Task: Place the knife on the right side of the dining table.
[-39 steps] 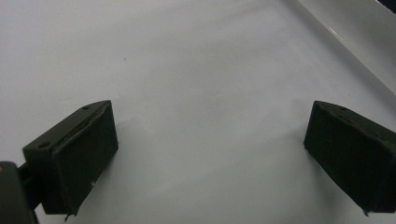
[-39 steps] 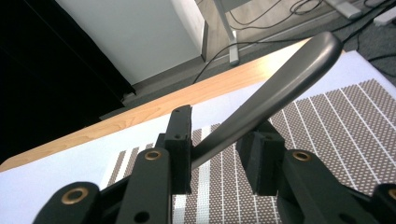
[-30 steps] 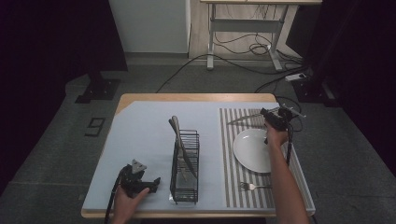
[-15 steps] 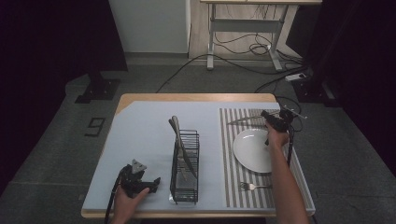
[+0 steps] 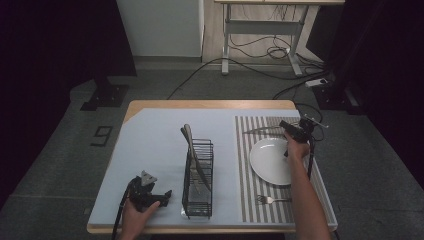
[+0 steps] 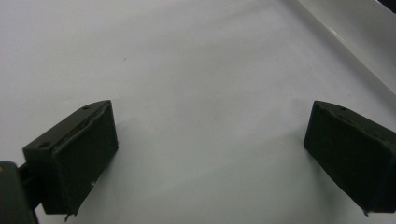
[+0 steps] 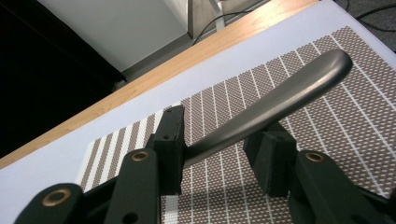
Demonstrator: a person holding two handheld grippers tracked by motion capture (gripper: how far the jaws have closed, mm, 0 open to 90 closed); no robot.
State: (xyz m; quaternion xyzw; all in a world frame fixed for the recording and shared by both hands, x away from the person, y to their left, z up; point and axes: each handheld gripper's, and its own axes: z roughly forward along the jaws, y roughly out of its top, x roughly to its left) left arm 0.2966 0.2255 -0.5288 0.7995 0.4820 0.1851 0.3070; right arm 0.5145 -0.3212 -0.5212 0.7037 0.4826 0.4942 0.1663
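Note:
A steel knife (image 5: 260,131) lies along the far edge of the striped placemat (image 5: 245,200), blade to the left. Its handle (image 7: 280,100) runs between the jaws of my right gripper (image 5: 286,126) (image 7: 222,135). These jaws have just been opening: the handle leans on the left pad and a gap shows at the right pad (image 7: 271,154). A white plate (image 5: 272,161) sits on the mat just in front of this gripper, and a fork (image 5: 272,200) lies nearer the front edge. My left gripper (image 5: 162,196) (image 6: 210,154) rests open on the pale table cover at front left, nothing between its pads.
A black wire rack (image 5: 198,192) stands mid-table with a long steel utensil (image 5: 192,150) leaning in it, just right of the left gripper. The table's wooden edge (image 5: 210,104) runs along the far side. Cables and a desk frame are on the floor beyond.

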